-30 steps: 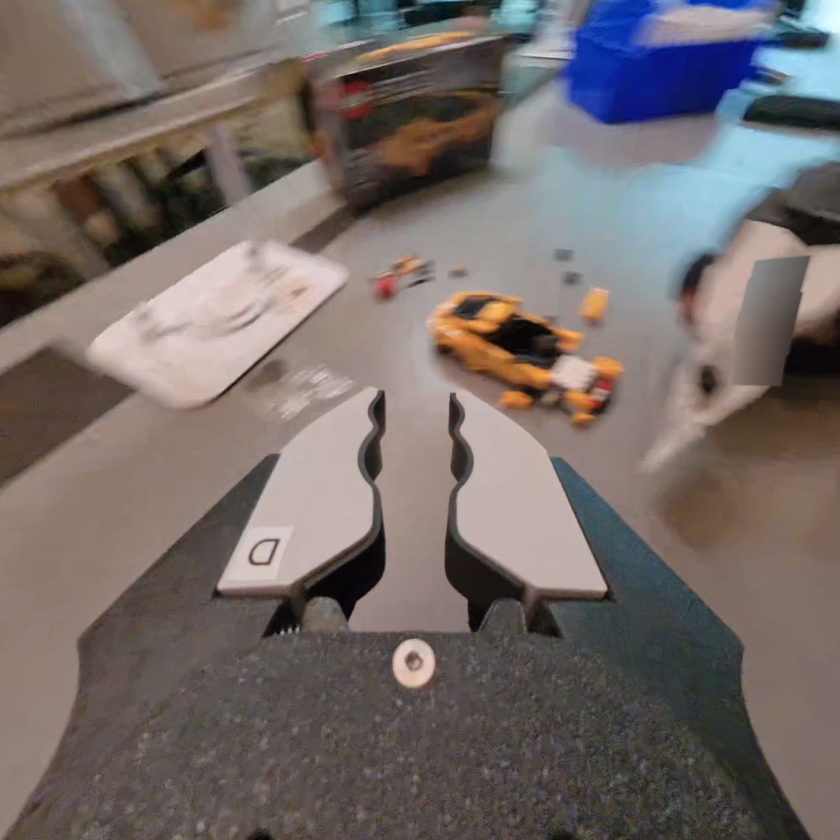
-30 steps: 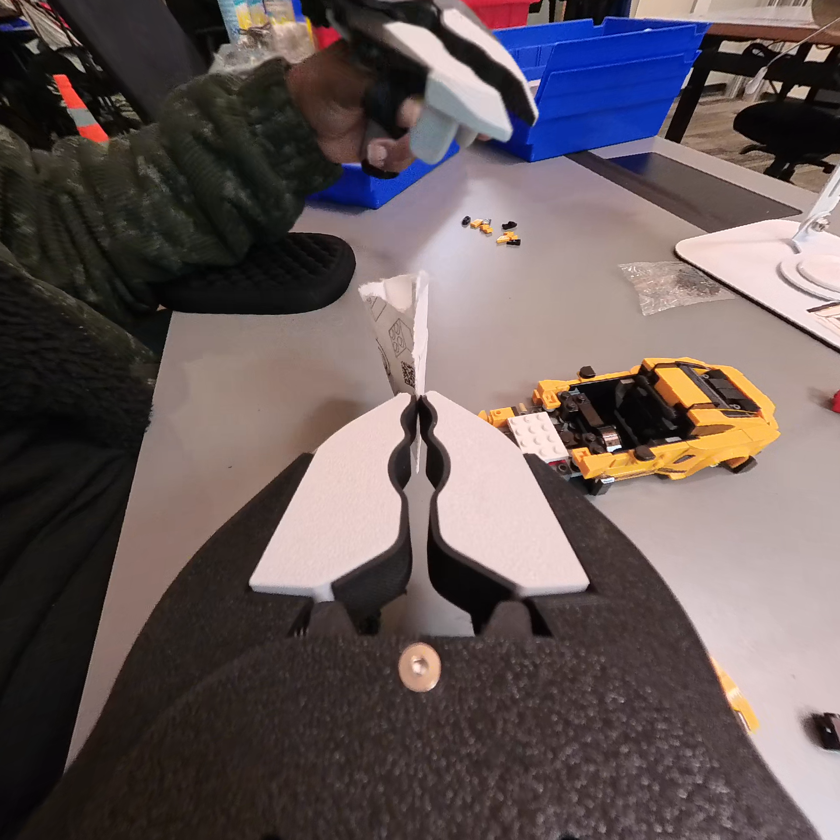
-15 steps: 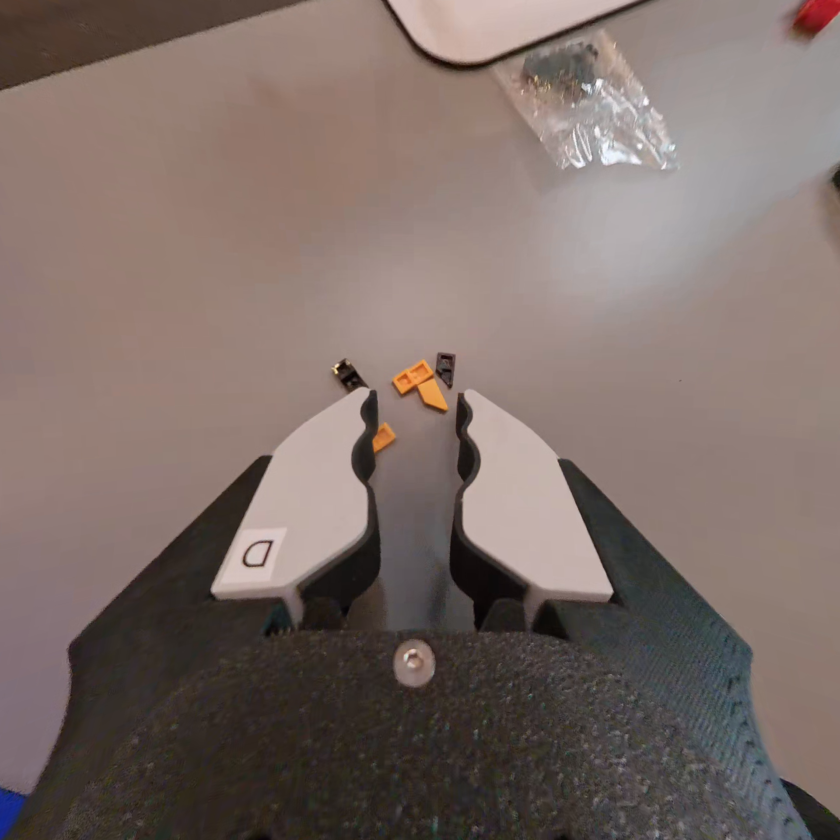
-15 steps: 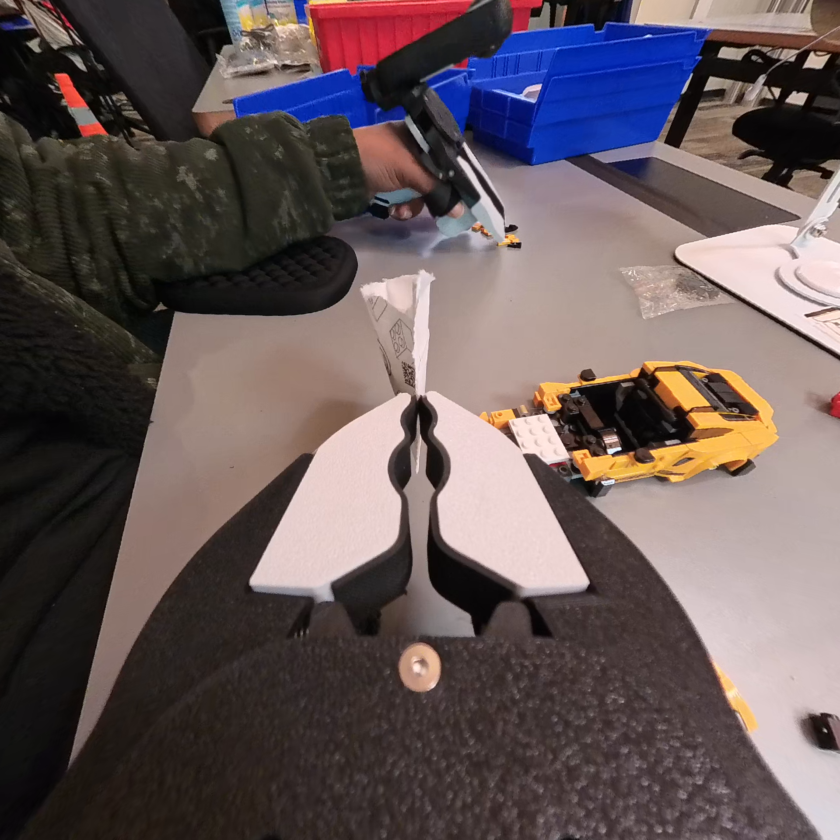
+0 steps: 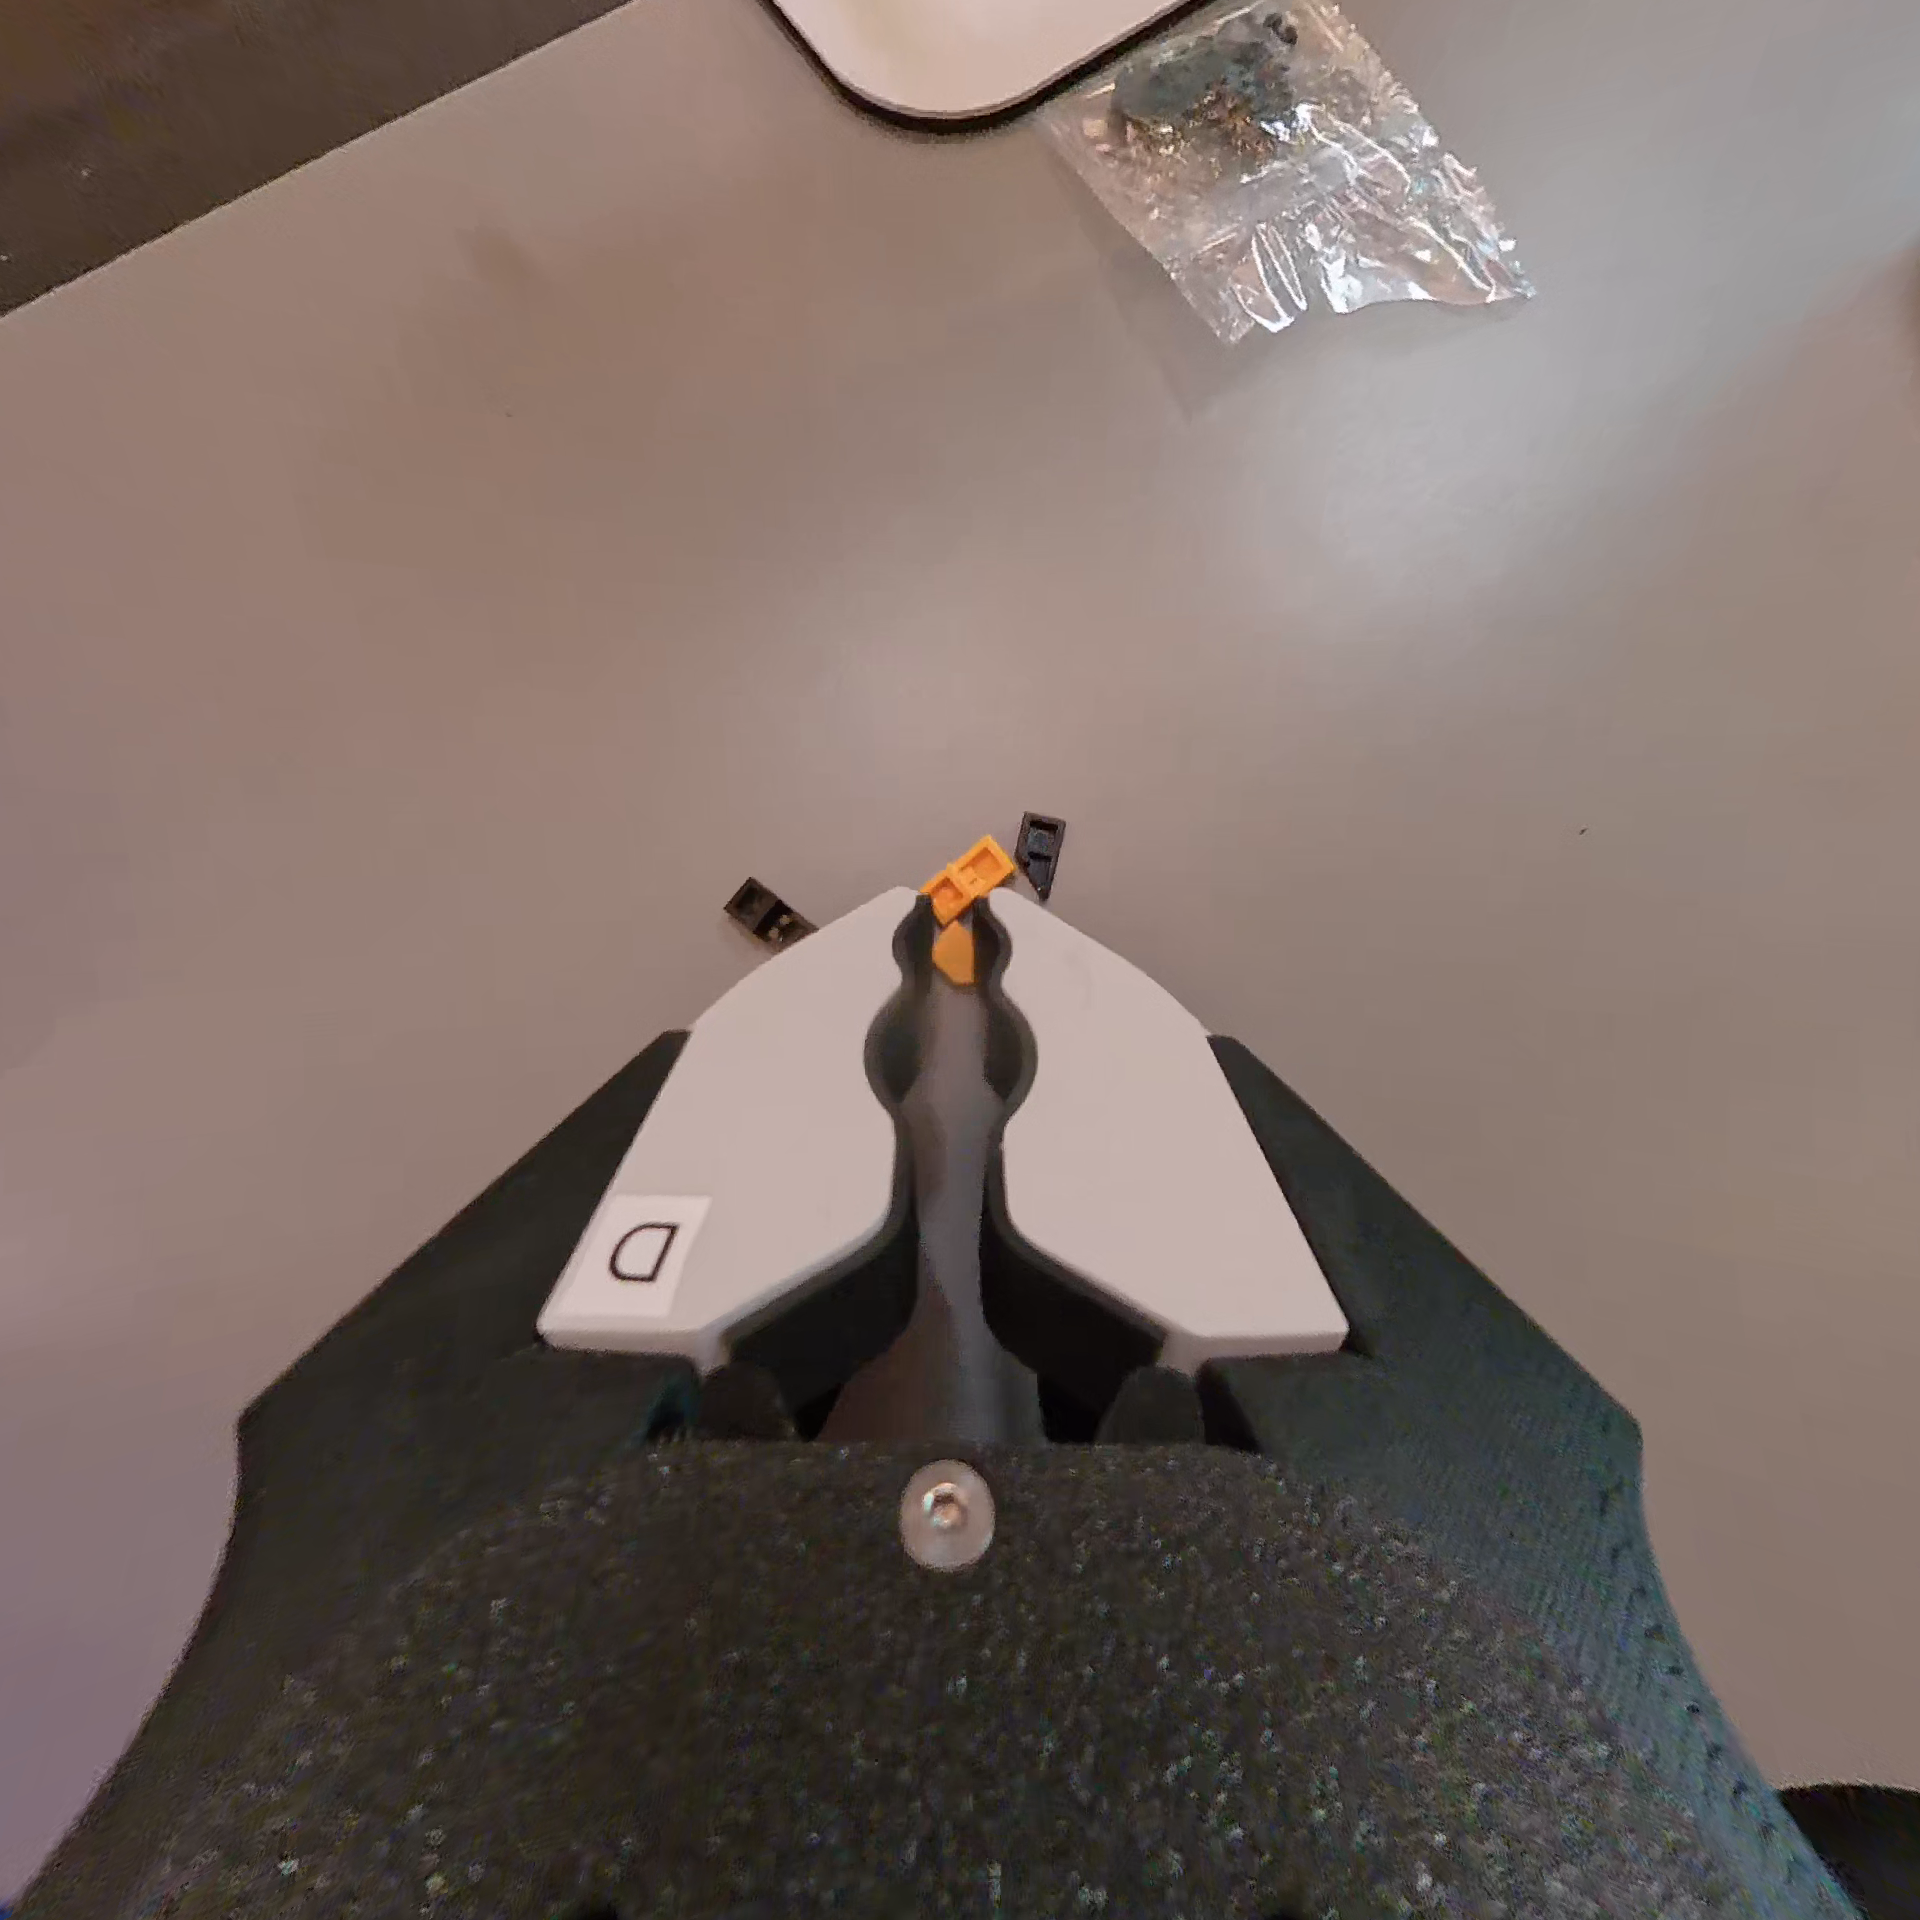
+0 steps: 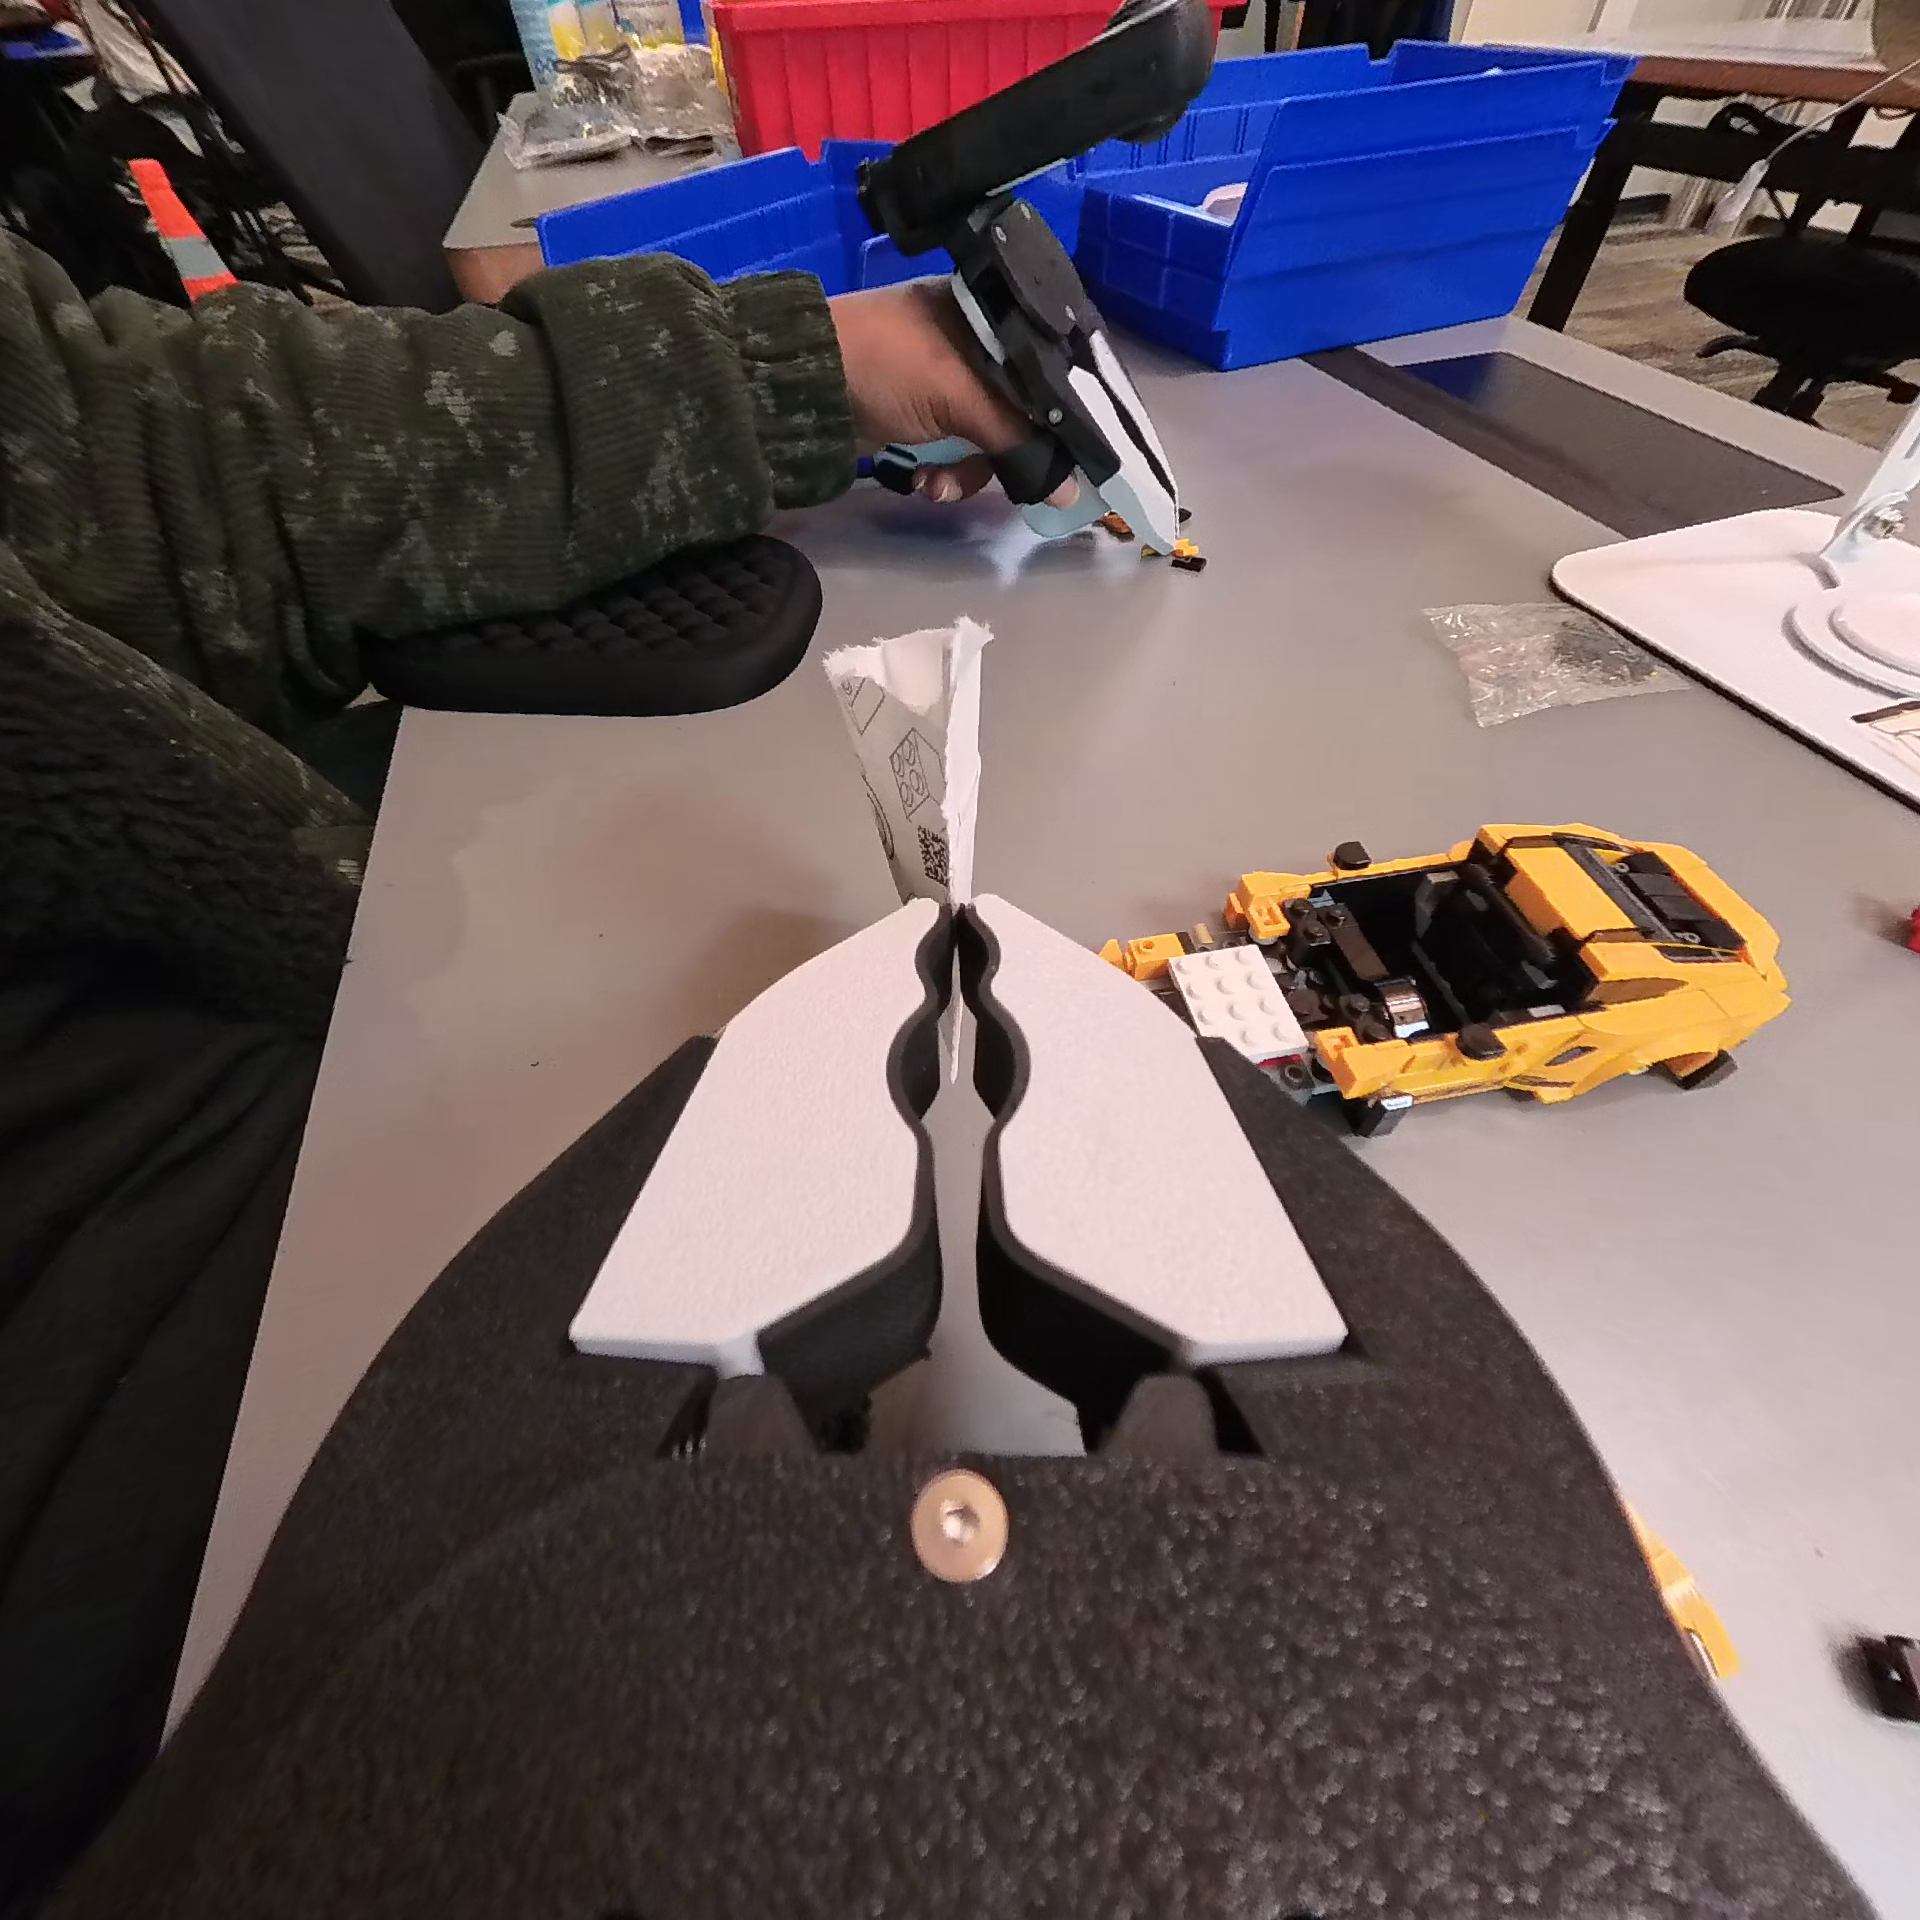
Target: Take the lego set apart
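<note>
Fingers first: left gripper [image 5: 954, 906] is pinched shut on a tiny orange piece [image 5: 968, 878] mid-frame, and right gripper [image 6: 958, 912] is clamped on a torn paper scrap [image 6: 925, 769] poking straight up. Grey table [image 6: 1143, 727] fills both views. Yellow car [image 6: 1475, 966], roof off, sits right of centre in the right view, nowhere near either gripper. Plastic bag [image 5: 1288, 166] lies upper right in the left view. Two black bits [image 5: 1039, 840] [image 5: 767, 911] sit just beside the left tips.
</note>
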A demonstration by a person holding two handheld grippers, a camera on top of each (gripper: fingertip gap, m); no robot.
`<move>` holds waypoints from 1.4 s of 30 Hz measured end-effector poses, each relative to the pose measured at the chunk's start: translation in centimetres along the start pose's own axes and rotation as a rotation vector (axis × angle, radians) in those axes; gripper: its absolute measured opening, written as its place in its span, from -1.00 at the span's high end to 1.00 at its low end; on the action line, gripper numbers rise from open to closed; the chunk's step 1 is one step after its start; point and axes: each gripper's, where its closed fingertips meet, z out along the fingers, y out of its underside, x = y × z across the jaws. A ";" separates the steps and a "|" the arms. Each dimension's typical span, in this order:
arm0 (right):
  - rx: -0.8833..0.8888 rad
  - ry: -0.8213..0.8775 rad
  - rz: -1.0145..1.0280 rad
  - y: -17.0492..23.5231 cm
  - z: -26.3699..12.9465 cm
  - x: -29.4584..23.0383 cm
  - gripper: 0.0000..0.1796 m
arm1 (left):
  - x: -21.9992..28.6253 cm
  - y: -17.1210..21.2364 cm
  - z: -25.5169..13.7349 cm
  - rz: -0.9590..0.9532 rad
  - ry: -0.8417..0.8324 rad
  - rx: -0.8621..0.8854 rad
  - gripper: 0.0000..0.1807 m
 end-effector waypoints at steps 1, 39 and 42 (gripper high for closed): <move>0.001 0.000 0.000 0.0 0.0 0.0 1.00 | 0.0 0.0 0.0 0.011 -0.002 -0.003 0.93; -0.009 0.001 0.031 0.3 0.2 0.4 1.00 | 25.9 -6.3 -10.2 0.641 0.721 0.292 0.91; -0.011 0.003 0.035 0.4 0.3 0.5 1.00 | 27.7 -5.3 -9.9 0.691 0.737 0.268 0.89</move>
